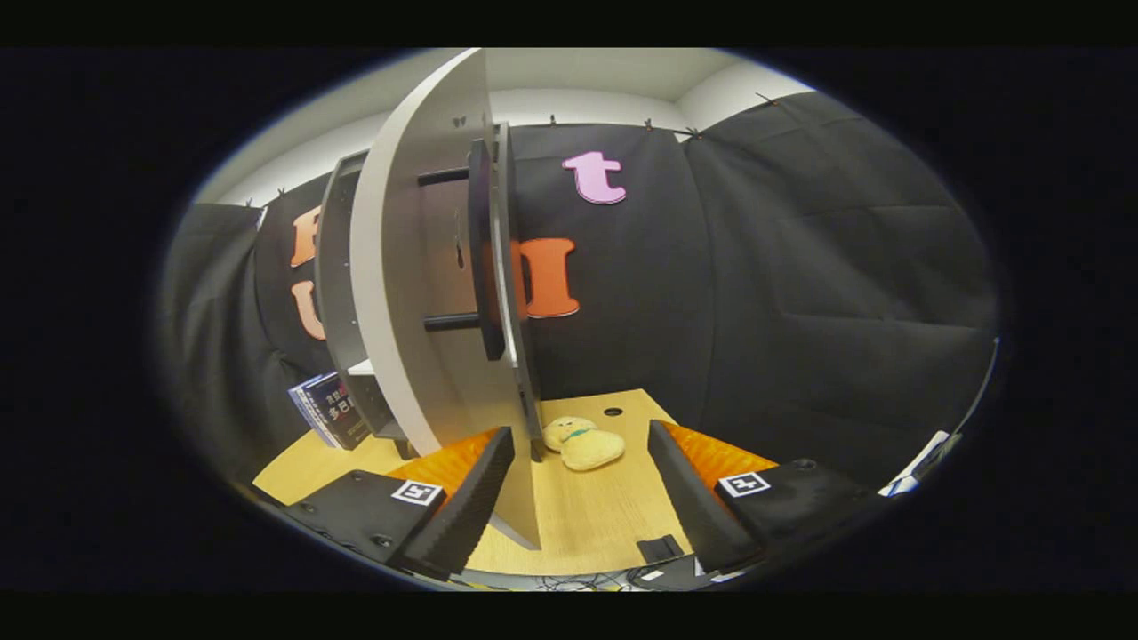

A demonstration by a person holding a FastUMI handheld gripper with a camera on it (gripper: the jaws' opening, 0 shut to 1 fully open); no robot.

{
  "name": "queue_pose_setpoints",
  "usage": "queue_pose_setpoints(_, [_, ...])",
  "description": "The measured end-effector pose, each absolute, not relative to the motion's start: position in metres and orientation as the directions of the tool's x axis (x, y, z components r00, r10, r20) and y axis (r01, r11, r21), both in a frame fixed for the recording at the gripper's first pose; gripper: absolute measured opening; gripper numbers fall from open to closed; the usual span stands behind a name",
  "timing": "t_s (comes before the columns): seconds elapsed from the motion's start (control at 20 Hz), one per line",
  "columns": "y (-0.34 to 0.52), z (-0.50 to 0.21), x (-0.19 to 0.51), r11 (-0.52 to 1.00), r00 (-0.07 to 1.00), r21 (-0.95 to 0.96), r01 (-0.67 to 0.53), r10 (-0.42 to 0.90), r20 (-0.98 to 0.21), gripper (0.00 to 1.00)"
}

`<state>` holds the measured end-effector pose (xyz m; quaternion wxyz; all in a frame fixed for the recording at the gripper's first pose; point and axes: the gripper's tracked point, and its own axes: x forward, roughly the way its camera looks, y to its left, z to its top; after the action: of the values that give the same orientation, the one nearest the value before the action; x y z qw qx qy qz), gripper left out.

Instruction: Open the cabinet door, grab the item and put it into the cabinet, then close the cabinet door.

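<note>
Cabinet door (418, 293) swung open, grey panel edge-on, dark bar handle (483, 249) on its face. Cabinet (342, 293) upright near table's far left edge. Yellow plush toy (582, 443) lying flat near table's far edge, beside the door's bottom corner.

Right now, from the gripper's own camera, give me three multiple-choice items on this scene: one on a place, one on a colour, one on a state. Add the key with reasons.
1. Where does the plush toy lie?
A. On the wooden table, ahead of the fingers
B. Inside the cabinet
C. Between the closed fingers

2. What colour is the plush toy?
A. Blue
B. Pale yellow
C. Red

3. How does the cabinet door stand?
A. Shut flat
B. Swung open, its edge towards the camera
C. Taken off and lying on the table

Key: 1 A, the toy rests on the tabletop beside the door's lower edge, beyond the open gripper. 2 B, its body is pale yellow with a green band. 3 B, the door stands out from the cabinet, its handle seen side-on.
</note>
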<state>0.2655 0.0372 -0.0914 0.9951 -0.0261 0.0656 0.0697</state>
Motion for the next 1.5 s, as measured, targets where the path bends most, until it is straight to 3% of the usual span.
queue_pose_setpoints(1.0, [0.171, -0.113, 0.259, 0.937, 0.925, -0.036, -0.348, 0.337, -0.177, 0.97])
queue_pose_setpoints(1.5, [0.259, -0.128, 0.299, 0.932, 0.921, -0.058, -0.357, 0.341, -0.19, 0.97])
